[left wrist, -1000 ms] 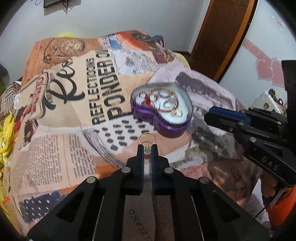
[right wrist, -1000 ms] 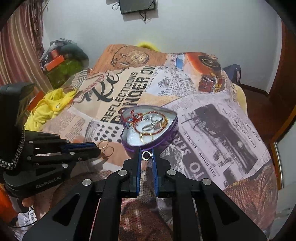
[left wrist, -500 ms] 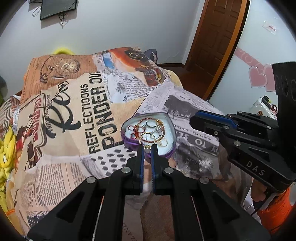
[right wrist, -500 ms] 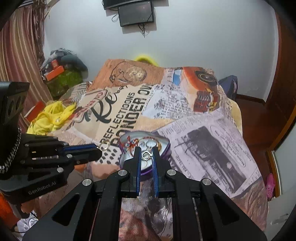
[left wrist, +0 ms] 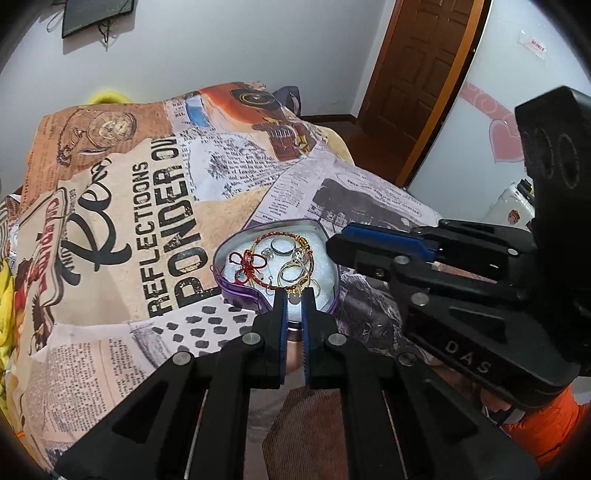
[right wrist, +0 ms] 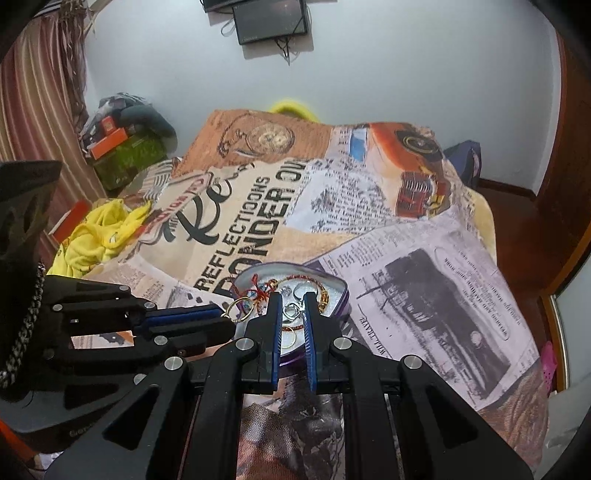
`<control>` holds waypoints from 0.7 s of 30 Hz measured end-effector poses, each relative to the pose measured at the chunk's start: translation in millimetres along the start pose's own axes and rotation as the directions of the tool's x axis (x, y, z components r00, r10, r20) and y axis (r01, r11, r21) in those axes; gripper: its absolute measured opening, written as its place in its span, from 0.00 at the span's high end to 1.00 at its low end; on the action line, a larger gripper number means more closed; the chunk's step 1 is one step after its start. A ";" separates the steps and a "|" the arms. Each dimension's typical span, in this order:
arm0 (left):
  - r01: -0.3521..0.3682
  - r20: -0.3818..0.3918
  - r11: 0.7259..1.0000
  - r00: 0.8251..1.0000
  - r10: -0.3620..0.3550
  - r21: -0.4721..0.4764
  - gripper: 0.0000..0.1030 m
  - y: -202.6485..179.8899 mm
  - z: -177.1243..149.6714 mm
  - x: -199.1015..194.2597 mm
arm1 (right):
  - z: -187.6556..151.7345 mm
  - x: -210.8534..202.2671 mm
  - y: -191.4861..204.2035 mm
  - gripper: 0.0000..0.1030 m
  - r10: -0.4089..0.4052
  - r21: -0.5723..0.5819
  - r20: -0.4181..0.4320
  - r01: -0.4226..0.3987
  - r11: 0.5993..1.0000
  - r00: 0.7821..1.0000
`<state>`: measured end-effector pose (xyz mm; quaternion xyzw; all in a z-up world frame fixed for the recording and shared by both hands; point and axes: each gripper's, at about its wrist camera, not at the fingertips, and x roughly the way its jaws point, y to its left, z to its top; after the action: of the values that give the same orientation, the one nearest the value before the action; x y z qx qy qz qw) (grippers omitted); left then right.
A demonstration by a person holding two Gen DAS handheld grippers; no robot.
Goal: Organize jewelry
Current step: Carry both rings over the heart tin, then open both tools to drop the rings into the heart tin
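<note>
A bedroom with pale walls is seen, its bed covered by a blanket printed with newspaper clippings, large black lettering and an orange vintage car [left wrist: 122, 236]. On this blanket, near the foot end, a heart-shaped purple tin with a white padded lining [left wrist: 236, 291] is set. Inside it a red-and-gold beaded bracelet with a red knotted tassel [left wrist: 251, 260], a silver ring [left wrist: 280, 246] and a thin gold hoop [left wrist: 291, 275] are laid loosely together.

Just over the near edge of the tin the left gripper [left wrist: 294, 295] is held, its black fingers with blue pads brought close together and clamped on a small gold ring with a pale stone [left wrist: 294, 295]; in the right wrist view that ring [right wrist: 240, 308] is seen projecting from the tips. The right gripper [right wrist: 293, 308] is likewise poised above the tin, its jaws drawn in on a small silver heart-shaped piece [right wrist: 291, 312], which is pinched between the blue pads. The two tools are positioned side by side, the right one [left wrist: 343, 251] reaching in from the right edge of the left view.

Further out, a crumpled yellow cloth [right wrist: 99, 236] is lying at the left side of the bed, and a dark flat screen [right wrist: 271, 20] is mounted on the far wall. A brown wooden door [left wrist: 417, 77] is seen to the right, beside a white surface decorated with pink heart stickers [left wrist: 506, 140].
</note>
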<state>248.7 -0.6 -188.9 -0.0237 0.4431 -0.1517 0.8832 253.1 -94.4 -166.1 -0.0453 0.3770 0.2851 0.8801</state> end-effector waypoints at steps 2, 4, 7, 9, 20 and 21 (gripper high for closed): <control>0.002 -0.007 1.000 1.000 -0.002 0.001 0.95 0.1 0.0 3.4 | -0.7 3.9 -3.1 0.91 0.009 0.010 -0.012 -0.009 1.000 1.000; 0.005 -0.011 1.000 1.000 -0.005 0.003 0.95 0.2 0.3 6.2 | -0.9 7.0 -5.6 0.91 0.015 0.019 -0.020 -0.014 1.000 1.000; 0.011 -0.015 1.000 1.000 -0.011 0.007 0.95 0.1 0.0 8.7 | -1.0 10.0 -7.7 0.91 0.027 0.017 -0.030 -0.027 0.999 0.999; 0.011 -0.015 1.000 1.000 -0.011 0.010 0.95 -0.5 -0.3 9.4 | -1.0 12.4 -7.7 0.91 0.033 0.017 -0.037 -0.033 0.999 0.999; -0.024 0.019 1.000 1.000 0.024 0.009 0.95 2.0 0.0 -2.5 | -0.7 21.8 -13.0 0.90 0.084 0.058 -0.087 -0.080 0.995 0.993; -0.030 0.021 1.000 0.999 0.030 0.008 0.95 2.9 -0.1 -4.3 | -0.8 20.7 -13.2 0.88 0.082 0.059 -0.084 -0.077 0.995 0.993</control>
<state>246.8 3.4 -186.2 -0.0151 0.4337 -0.1400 0.8900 271.1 -95.9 -182.6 -0.0180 0.4241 0.3070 0.8518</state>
